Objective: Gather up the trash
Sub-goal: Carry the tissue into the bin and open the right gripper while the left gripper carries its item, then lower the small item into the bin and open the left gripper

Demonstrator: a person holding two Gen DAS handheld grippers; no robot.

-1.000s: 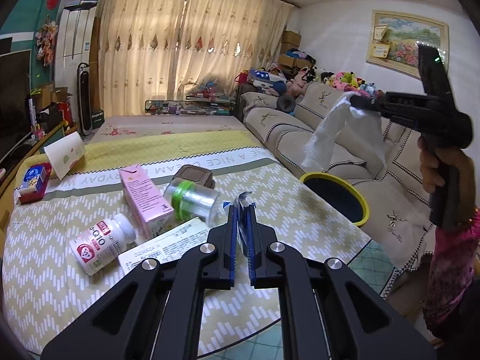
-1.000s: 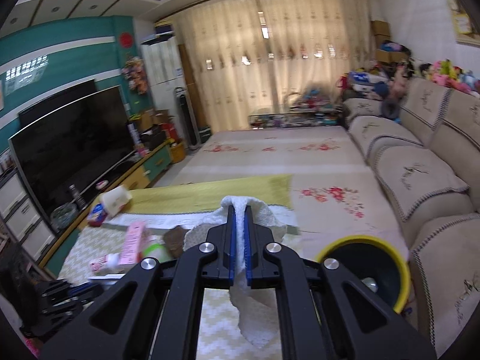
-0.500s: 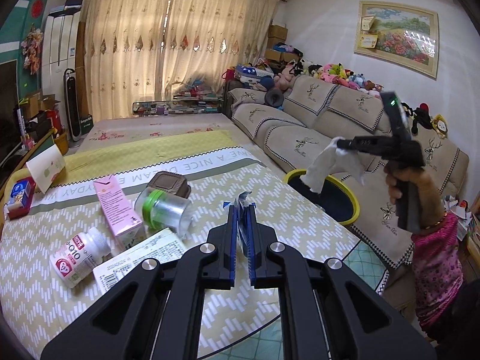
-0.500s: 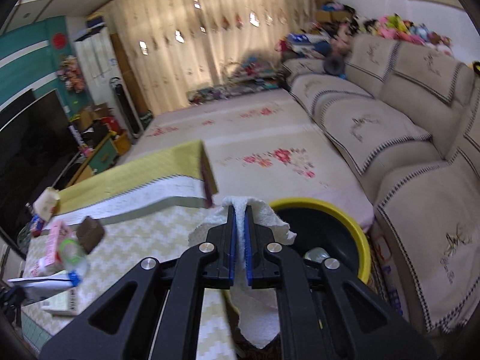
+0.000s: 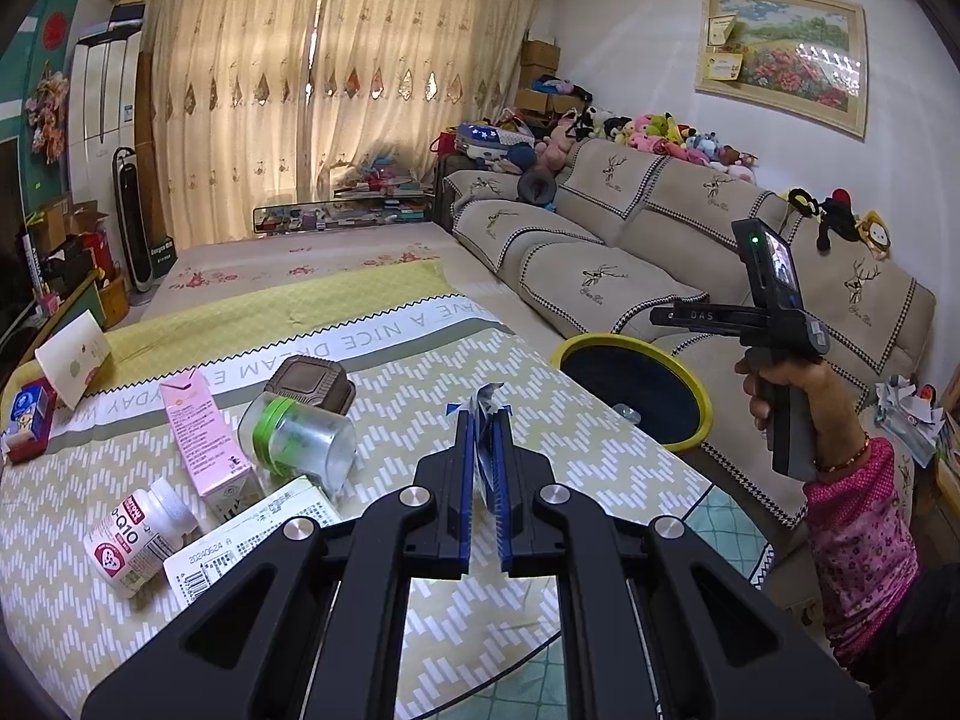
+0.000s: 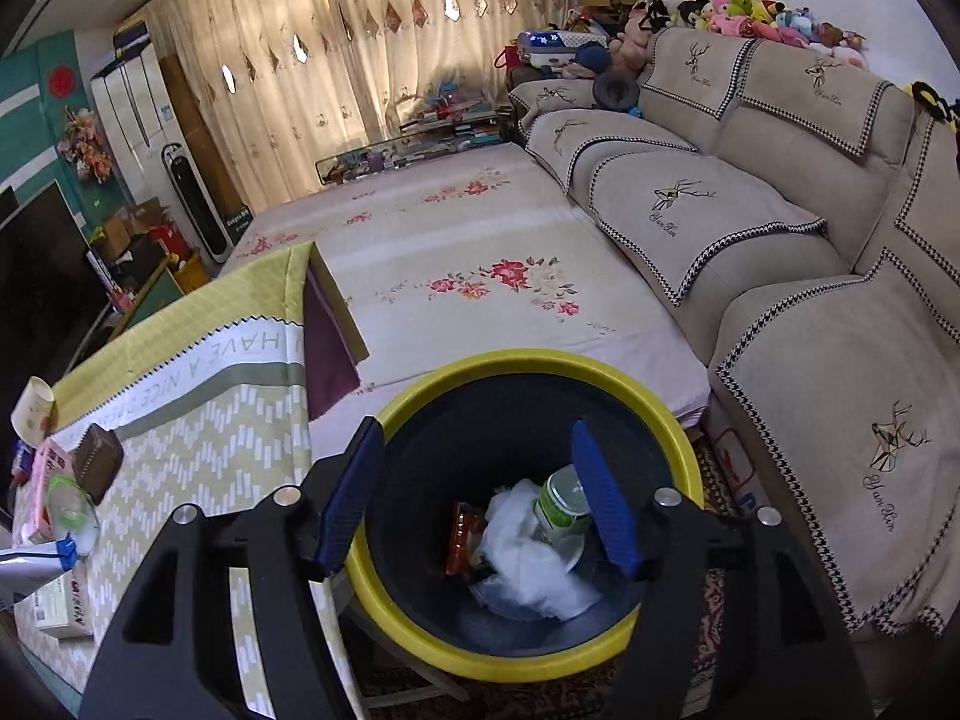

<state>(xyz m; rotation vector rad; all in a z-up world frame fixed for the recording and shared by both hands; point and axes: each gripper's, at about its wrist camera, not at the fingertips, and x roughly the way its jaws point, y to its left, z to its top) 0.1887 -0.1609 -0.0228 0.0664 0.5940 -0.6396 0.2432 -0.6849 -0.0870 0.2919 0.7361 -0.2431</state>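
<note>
Hovering above the yellow-rimmed bin (image 6: 420,630), the right tongs (image 6: 477,498) are spreading their blue pads with nothing between them; a white crumpled tissue (image 6: 528,564) lies directly below, at the bottom of the bin beside a green-labelled cup (image 6: 561,507) and a red wrapper (image 6: 462,534). The left tongs (image 5: 483,456) are clamped tight on a thin blue-and-silver packet (image 5: 483,414), held above the patterned tablecloth (image 5: 600,450), well short of the bin, which sits ahead and to their right.

The likeliest slip, I judge, is with that packet: it is thin and pinched only at its lower part, so a quick swing toward the bin could let it twist free and fall on the floor between table and bin. The two tongs could also clash if the left comes across while the right is above the rim. Behind and to the left of the left tongs lie a clear jar with a green lid (image 5: 294,438), a pink carton (image 5: 207,444) and a white bottle (image 5: 135,534); the jar is on its side and may roll if nudged.
</note>
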